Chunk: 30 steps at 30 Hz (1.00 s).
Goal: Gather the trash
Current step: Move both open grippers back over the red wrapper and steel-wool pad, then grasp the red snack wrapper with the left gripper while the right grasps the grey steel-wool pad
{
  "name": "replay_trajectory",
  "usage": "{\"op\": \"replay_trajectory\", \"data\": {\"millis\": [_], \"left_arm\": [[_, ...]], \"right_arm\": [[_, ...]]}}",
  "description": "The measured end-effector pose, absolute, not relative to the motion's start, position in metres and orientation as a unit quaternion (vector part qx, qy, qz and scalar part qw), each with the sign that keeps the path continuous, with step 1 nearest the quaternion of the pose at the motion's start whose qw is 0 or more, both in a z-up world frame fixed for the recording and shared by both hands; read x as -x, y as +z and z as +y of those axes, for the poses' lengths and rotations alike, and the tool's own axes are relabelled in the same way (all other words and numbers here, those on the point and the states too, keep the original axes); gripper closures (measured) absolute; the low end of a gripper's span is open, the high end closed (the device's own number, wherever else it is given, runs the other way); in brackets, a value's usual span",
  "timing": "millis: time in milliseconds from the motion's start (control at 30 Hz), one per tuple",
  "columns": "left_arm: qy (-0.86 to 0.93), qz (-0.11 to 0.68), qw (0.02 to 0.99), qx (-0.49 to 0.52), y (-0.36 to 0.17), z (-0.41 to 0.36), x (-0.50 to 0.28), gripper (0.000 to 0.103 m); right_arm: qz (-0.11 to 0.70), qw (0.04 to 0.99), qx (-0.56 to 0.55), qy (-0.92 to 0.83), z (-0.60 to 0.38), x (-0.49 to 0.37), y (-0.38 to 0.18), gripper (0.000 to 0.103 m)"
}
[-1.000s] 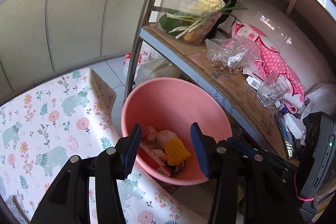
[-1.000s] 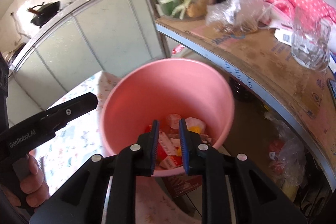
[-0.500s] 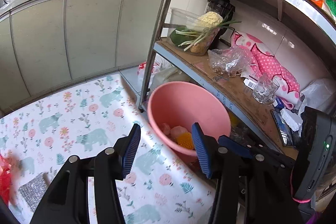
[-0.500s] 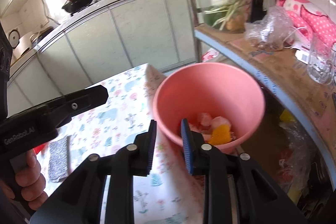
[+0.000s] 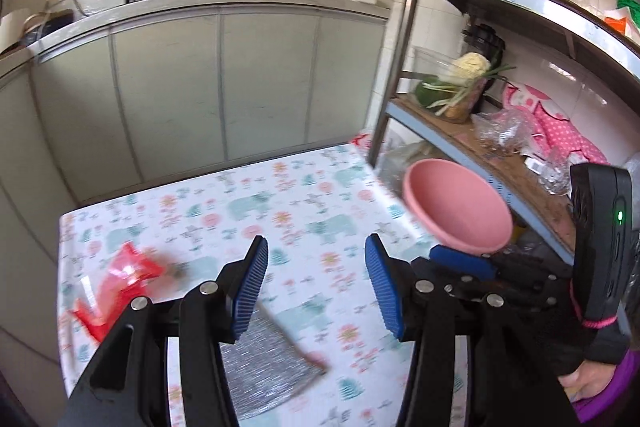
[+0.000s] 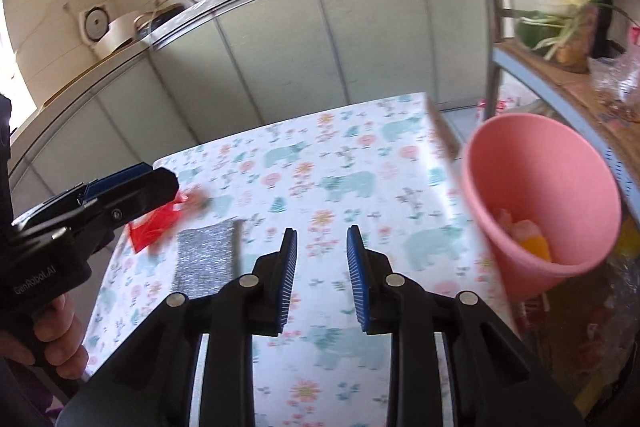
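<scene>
While both pairs of tongs hover above the counter (image 5: 304,211) with its floral, bear-printed cloth, neither holds anything: the left tongs (image 5: 316,283) stand wide open, and the right tongs (image 6: 322,275) are parted by a narrower gap with only the cloth showing between the blue ribbed pads.

A round pink plastic bucket (image 6: 560,187) stands off the counter's right edge, near its far corner and just beside the leg of a metal shelf rack (image 5: 400,39). At its bottom lie a few pieces of trash (image 6: 528,239), pale pink bits and one orange-yellow lump; more cannot be told.

On the counter near its left edge lies a crumpled red plastic wrapper (image 5: 116,287), blurred. Just to its right, a grey rectangular cloth pad (image 5: 268,371) lies flat.

On the rack's shelf, a clear container (image 5: 452,87) holds cauliflower and green onions.
</scene>
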<state>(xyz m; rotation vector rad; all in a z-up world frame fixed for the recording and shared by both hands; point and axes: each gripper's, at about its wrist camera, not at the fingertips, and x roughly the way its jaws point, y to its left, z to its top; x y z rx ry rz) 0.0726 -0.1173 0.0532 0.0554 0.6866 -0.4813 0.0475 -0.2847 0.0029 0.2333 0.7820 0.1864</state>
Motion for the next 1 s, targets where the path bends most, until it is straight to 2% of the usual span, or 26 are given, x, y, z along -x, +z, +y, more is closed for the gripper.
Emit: {"op": "replay_trajectory", "data": {"millis": [133,467,500,867,967,1000], "left_arm": [[-0.184,0.321,0.929,-0.017,0.044,-0.066,-0.063,0.053],[-0.064,0.351,0.934,0.027,0.008,0.039,-0.066,0.053],[-0.061,0.355,0.932,0.03,0.006,0.044,-0.069,0.053],[-0.05,0.399,0.914,0.052,-0.029,0.046,-0.121,0.054],[-0.057,0.401,0.913,0.044,-0.038,0.04,-0.127,0.065],[-0.058,0.403,0.912,0.039,-0.042,0.039,-0.128,0.076]], "right_arm": [[0.389,0.909,-0.09,0.119,-0.258,-0.045,0.001,0.077],[0.425,0.887,-0.081,0.162,-0.223,-0.054,-0.013,0.074],[0.425,0.887,-0.078,0.166,-0.22,-0.056,-0.013,0.071],[0.443,0.871,-0.066,0.202,-0.2,-0.06,-0.024,0.071],[0.442,0.87,-0.061,0.212,-0.195,-0.061,-0.025,0.071],[0.444,0.868,-0.06,0.214,-0.194,-0.061,-0.026,0.071]]}}
